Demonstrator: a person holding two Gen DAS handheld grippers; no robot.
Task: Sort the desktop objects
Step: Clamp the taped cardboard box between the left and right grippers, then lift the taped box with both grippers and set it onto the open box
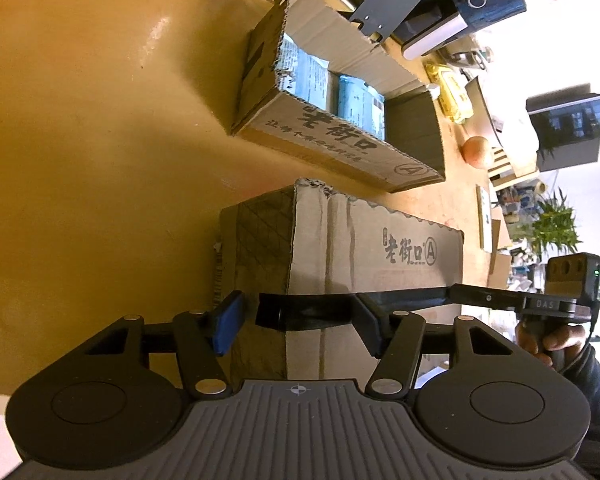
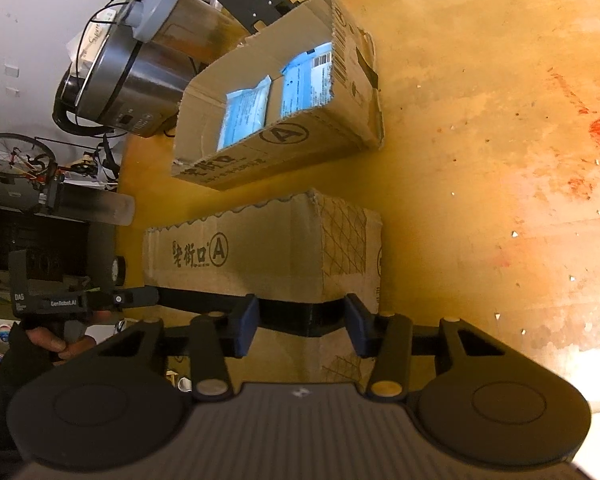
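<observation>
Each wrist camera looked forward over its hand-held gripper, close to the closed cardboard box (image 1: 340,248); both shared the open carton (image 2: 284,120) beyond.

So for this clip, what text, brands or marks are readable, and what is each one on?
"老街口" with a circled "A": side of the closed cardboard box.
"老街口", a circled "A": front wall of the open cardboard box; the smaller line beneath is blurred.
"DAS" and "GenRobot.AI": left gripper body, right wrist view.
"DAS": right gripper body, left wrist view.
Blue packets in the open box: print and barcode too small to read.
</observation>
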